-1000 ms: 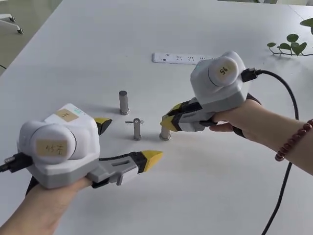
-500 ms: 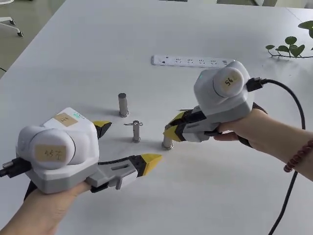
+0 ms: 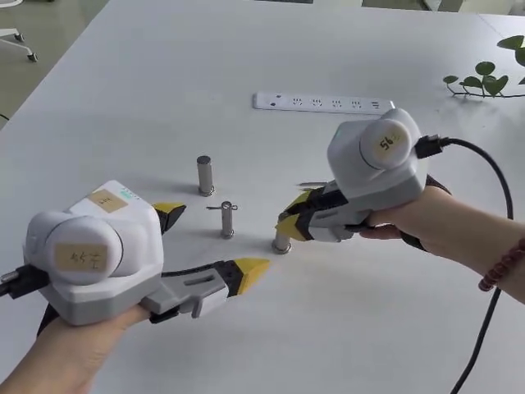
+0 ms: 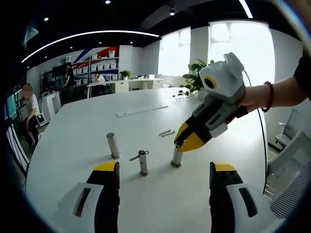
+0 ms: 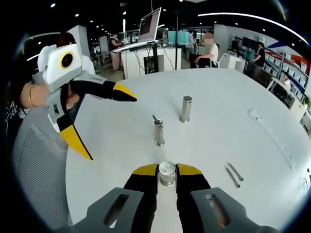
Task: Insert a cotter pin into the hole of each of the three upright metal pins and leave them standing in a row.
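The end pin stands on the table, gripped near its top by the closed jaws of the right gripper. Its hole cannot be made out. A cotter pin is seen through the middle pin. The left gripper is held with jaws wide apart, and nothing is touched by them.

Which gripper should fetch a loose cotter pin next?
Probably the left gripper: its jaws are open and empty, while the right gripper is shut on the rightmost metal pin. The loose cotter pins lie beyond it.
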